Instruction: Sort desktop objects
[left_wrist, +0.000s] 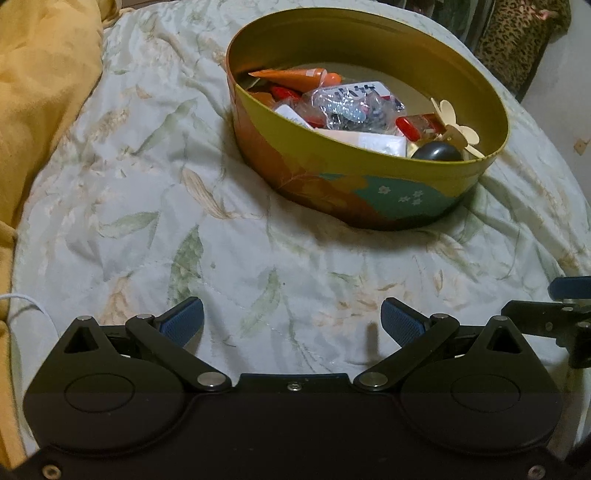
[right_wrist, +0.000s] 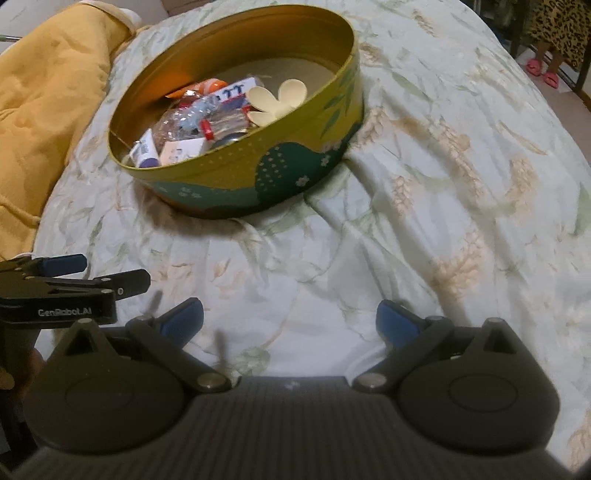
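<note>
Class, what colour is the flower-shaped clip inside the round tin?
Pale cream. The flower-shaped clip shows best in the right wrist view, lying against the tin's inner wall.

One round tin (left_wrist: 369, 192) on the quilt (left_wrist: 147, 184), inside it one orange tube (left_wrist: 295, 75), one cream flower-shaped clip (left_wrist: 456, 125), one clear crinkled bag (left_wrist: 347, 105), one dark grey rounded object (left_wrist: 437, 152), two grippers near the tin, left gripper (left_wrist: 291, 317), right gripper (right_wrist: 290, 317).

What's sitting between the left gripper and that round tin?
Nothing: only bare leaf-print bedspread lies between the open left gripper and the round tin, clearest in the left wrist view.
</note>
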